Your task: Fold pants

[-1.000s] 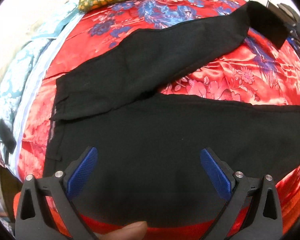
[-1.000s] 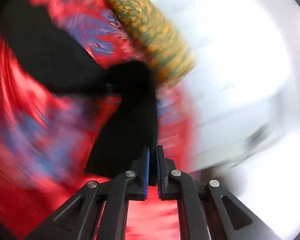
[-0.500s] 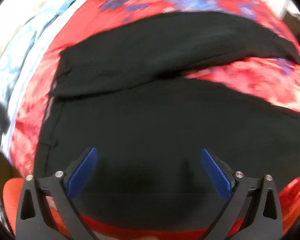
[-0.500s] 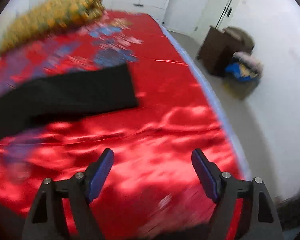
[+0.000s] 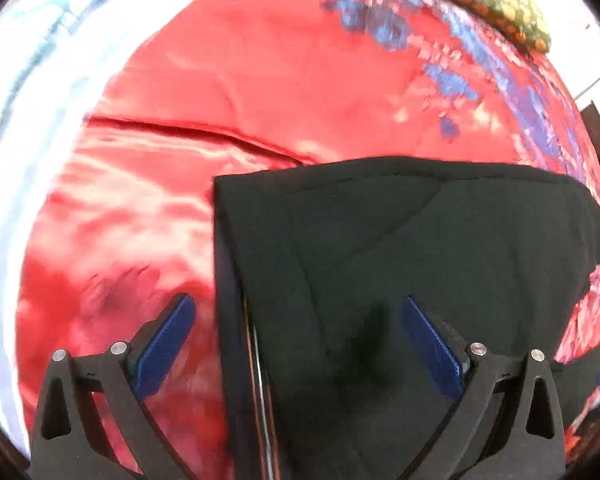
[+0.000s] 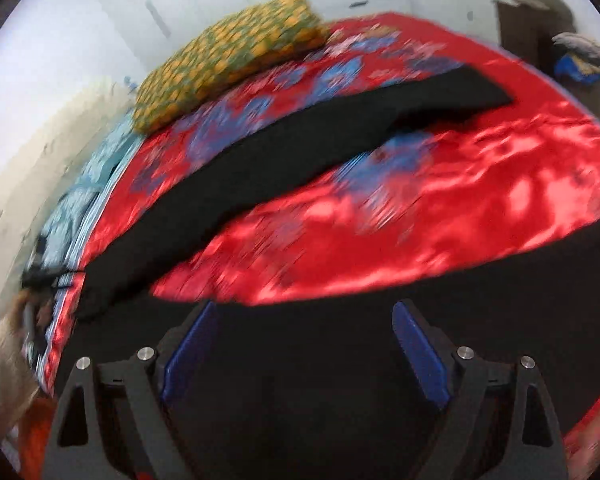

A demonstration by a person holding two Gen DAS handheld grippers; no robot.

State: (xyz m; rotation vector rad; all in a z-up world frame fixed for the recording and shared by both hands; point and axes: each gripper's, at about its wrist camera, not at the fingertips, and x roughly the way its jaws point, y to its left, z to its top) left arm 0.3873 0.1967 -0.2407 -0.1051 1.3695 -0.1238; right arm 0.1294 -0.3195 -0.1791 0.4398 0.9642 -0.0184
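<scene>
- My left gripper (image 5: 296, 344): jaws wide apart, nothing pinched; waistband edge of the black fabric pants (image 5: 440, 248) lies under them, left blue pad (image 5: 166, 344) over the red satin floral bedspread (image 5: 260, 80).
- My right gripper (image 6: 306, 350): jaws just been opening, now wide, nothing between; pants below.
- Pants flat on bedspread, one leg (image 6: 300, 156) stretched twd far right corner, near the yellow-green spotted pillow (image 6: 228, 56) at far edge.
</scene>
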